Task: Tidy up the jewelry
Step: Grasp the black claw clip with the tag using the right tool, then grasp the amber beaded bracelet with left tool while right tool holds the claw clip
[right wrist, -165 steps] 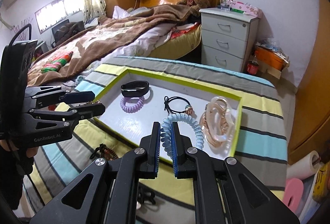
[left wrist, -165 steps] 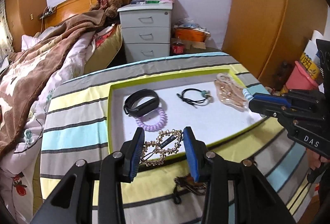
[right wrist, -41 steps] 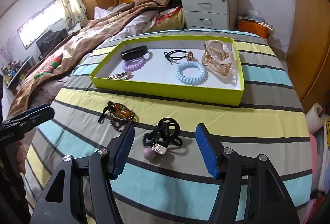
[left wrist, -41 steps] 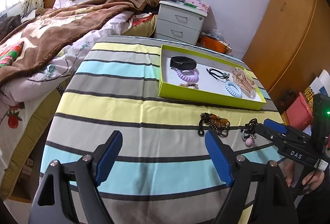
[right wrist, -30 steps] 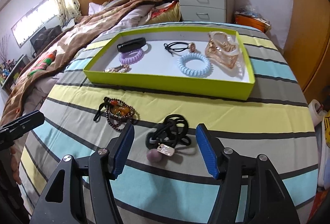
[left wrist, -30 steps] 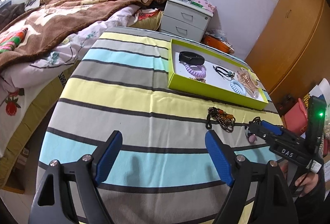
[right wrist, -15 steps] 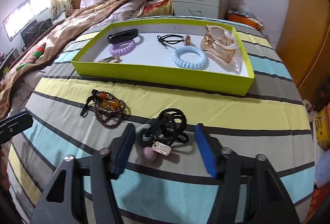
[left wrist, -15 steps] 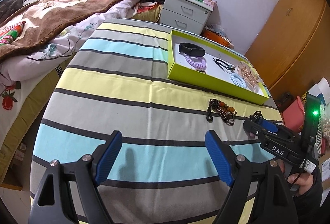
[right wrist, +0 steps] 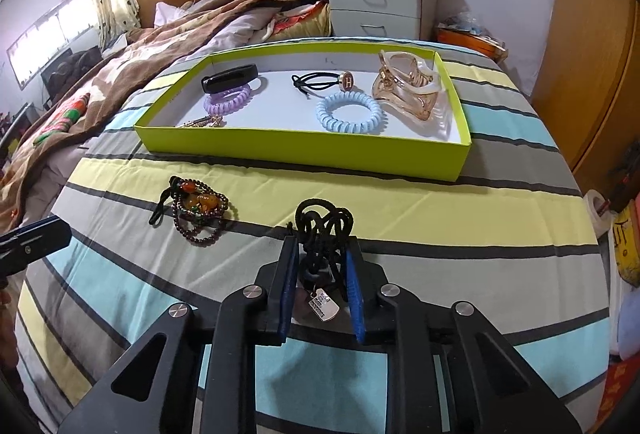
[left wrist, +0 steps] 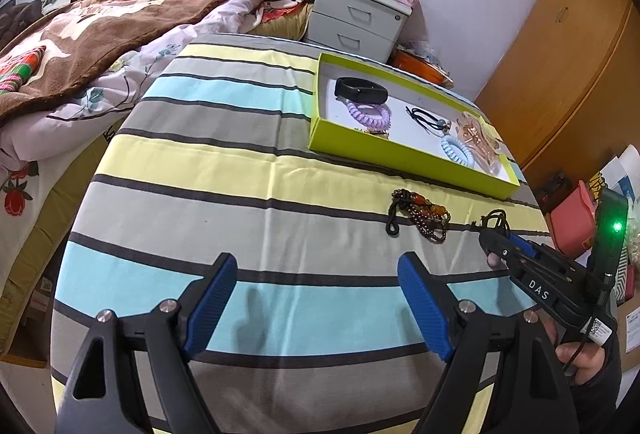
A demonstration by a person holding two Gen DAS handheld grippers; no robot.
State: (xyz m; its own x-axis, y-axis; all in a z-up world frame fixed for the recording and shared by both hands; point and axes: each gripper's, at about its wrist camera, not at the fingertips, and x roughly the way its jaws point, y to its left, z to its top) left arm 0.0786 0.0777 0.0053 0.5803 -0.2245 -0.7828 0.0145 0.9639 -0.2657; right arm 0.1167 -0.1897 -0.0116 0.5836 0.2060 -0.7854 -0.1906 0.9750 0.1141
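Black cord necklace [right wrist: 325, 234] on striped cloth [right wrist: 440, 210], lower part hidden btwn right gripper [right wrist: 322, 288] pads, now pinching it; 0.5 s ago jaws were spread. Left gripper [left wrist: 316, 304] wide apart, nothing held. Gold clip [right wrist: 202, 122] half hidden behind green tray [right wrist: 304, 148] wall.

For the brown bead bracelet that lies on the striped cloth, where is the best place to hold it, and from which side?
Probably grip the bead bracelet across its bunched middle, where the amber stones and bead loops pile up. The black cord tail on its left lies too thin and flat. The open left hand-held gripper could come from above, fingers straddling the pile; the right hand-held gripper is shut on the black cord necklace.
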